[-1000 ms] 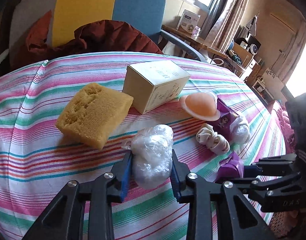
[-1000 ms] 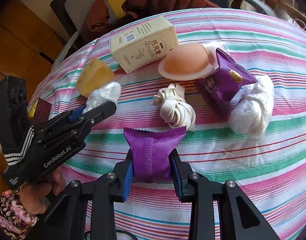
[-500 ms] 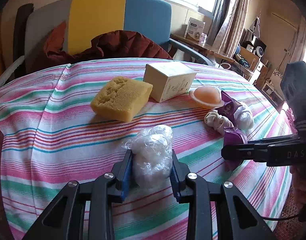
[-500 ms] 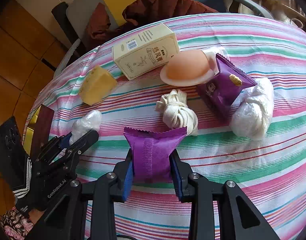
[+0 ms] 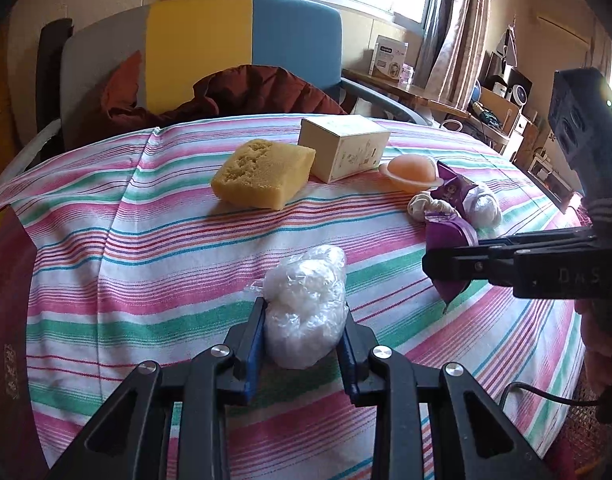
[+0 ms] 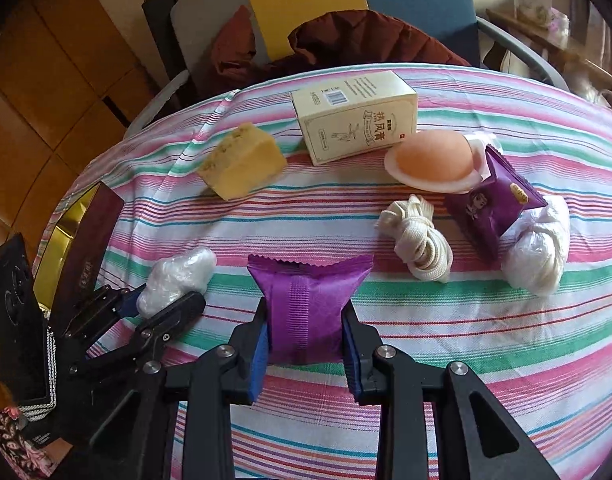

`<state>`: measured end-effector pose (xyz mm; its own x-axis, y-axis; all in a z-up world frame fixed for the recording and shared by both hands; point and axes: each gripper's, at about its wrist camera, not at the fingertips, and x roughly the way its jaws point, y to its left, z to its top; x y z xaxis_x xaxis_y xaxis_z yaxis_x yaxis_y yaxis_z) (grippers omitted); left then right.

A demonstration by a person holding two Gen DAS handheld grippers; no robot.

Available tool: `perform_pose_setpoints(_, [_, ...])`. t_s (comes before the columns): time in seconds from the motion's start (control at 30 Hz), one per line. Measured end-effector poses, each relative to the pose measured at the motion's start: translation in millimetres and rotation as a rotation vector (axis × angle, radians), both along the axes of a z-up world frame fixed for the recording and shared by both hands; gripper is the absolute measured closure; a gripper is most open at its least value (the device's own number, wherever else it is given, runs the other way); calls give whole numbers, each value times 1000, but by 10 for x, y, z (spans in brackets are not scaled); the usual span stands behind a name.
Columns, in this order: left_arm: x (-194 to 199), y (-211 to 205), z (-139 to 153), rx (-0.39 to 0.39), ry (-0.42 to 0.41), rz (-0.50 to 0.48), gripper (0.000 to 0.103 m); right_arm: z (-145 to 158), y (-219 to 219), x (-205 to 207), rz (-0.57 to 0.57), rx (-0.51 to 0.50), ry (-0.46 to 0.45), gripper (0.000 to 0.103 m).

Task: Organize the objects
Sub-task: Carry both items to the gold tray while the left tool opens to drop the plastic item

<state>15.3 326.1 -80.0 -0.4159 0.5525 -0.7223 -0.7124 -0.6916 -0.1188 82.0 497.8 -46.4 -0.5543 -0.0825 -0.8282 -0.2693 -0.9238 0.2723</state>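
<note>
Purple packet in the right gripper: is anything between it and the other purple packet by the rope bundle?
Yes. The coiled rope bundle lies on the cloth between the held purple packet in the right gripper and the other purple packet. The wrapped white bundle sits just past that, touching it.

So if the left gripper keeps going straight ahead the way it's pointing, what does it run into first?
Probably the yellow sponge. The left gripper, shut on a clear plastic bundle, points across bare striped tablecloth toward it, though depth is hard to judge.
</note>
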Motion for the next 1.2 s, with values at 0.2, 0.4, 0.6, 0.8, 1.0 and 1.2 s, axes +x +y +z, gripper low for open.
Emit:
perform_pose_setpoints(0.2, [283,-164,-25,-41,89,-35,73,-8,-21,-12,7,4,11,71])
perform_pose_setpoints(0.4, [445,-453,46,-10,62,-21,75,41,-125,-7,46,34,40,71])
perform_pose_setpoints(0.6, [560,-713,309,23,129,-3,75,134,-294,10,104,68,98,71])
perform_pose_setpoints(0.8, [604,-1057,606,82,177,60,75,193,-403,34,135,89,138,71])
perform_pose_setpoints(1.0, [431,-1487,717,110,154,203,75,250,-471,55,162,76,182,71])
perform_pose_setpoints(1.2, [199,-1925,660,149,72,357,75,305,-611,78,209,71,223,71])
